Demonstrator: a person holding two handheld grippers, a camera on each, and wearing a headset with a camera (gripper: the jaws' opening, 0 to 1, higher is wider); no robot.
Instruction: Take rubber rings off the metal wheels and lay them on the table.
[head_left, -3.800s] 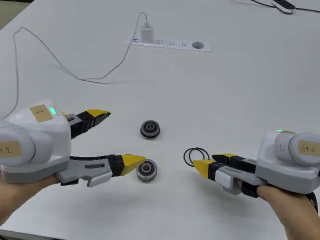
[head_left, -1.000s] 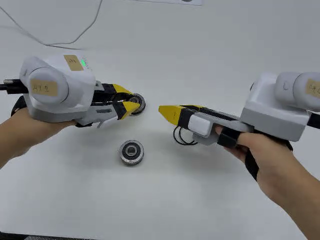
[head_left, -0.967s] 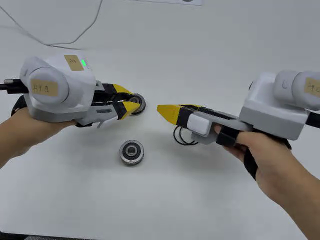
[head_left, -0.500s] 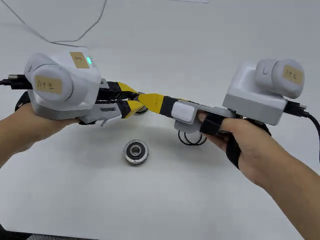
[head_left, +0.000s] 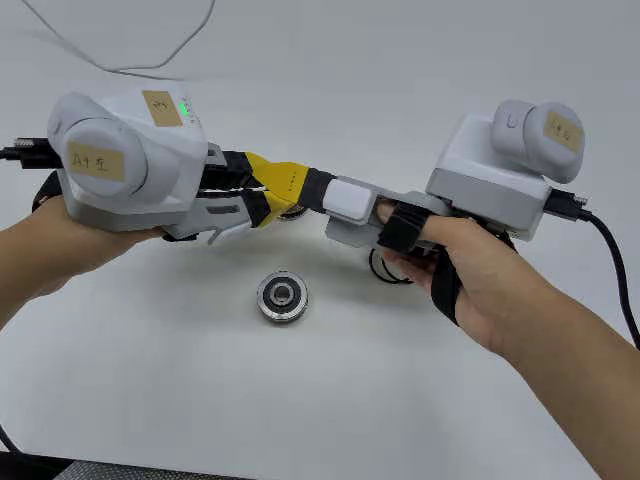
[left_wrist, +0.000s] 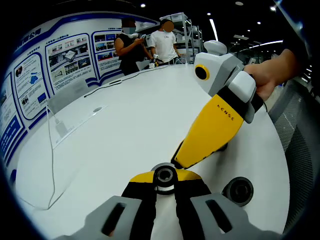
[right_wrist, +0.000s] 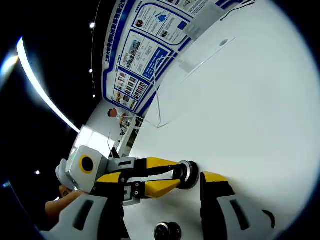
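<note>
Clamping wheel (left_wrist: 165, 176) in left gripper (left_wrist: 165, 179), straddling it with wide-spread right gripper (right_wrist: 165, 179); barely glimpsed from above, showing bore straight back along left jaws.

At the head view's centre, the wheel (head_left: 293, 212) in the left gripper (head_left: 264, 198) sat mostly hidden behind yellow jaws; right of centre, the right hand (head_left: 455, 270) covered most of the rubber rings (head_left: 378, 268).

The left hand-held gripper (right_wrist: 176, 175) clamps a metal wheel (right_wrist: 187, 174); another wheel (right_wrist: 167, 231) seemingly lies below.
</note>
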